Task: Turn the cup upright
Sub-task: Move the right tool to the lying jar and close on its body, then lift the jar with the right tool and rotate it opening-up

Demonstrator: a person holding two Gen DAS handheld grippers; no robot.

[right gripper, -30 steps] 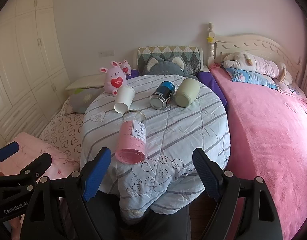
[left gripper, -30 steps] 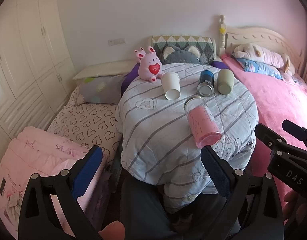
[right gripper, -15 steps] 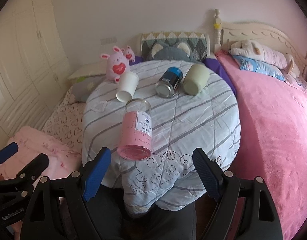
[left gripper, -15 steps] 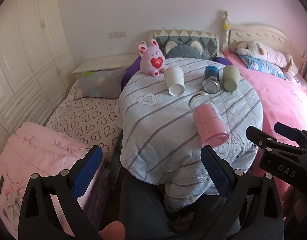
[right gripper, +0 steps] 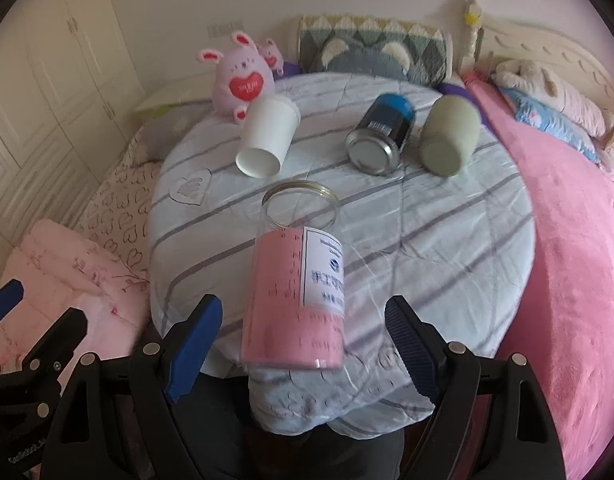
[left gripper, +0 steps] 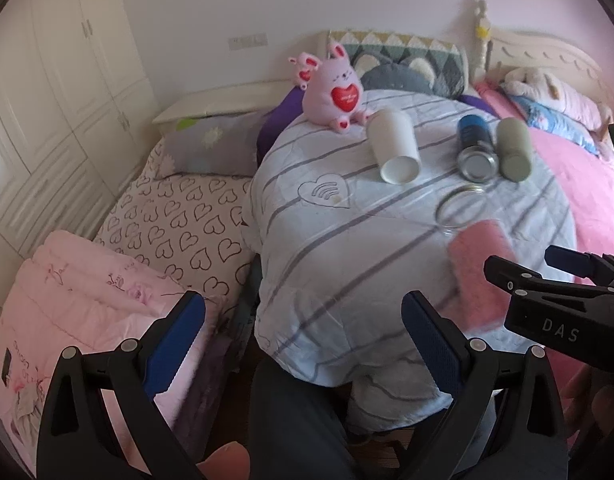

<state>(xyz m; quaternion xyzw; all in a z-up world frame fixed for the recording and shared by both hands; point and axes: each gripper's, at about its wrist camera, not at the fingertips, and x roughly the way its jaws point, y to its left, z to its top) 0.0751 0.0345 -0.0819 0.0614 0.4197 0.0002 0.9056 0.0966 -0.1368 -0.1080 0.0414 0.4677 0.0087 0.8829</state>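
A clear jar with a pink label [right gripper: 295,296] lies on its side on the round table's striped quilt [right gripper: 447,240], mouth facing away. My right gripper [right gripper: 303,332] is open, its fingers on either side of the jar's base, not touching. The jar also shows in the left wrist view [left gripper: 475,264], partly hidden by the right gripper [left gripper: 547,268]. My left gripper [left gripper: 303,332] is open and empty, short of the table's near left edge. A white paper cup [right gripper: 267,138], a blue can [right gripper: 381,134] and a green cup [right gripper: 449,140] lie on their sides farther back.
A pink plush rabbit [right gripper: 241,78] sits at the table's far left. A pink bed [right gripper: 579,240] runs along the right. A heart-print mattress [left gripper: 179,216] and a folded pink quilt [left gripper: 79,304] lie to the left. White wardrobes [left gripper: 47,80] stand at far left.
Both grippers have moved forward toward the table. The pink jar now sits between my right gripper's open fingers. The right gripper covers part of the jar in the left wrist view.
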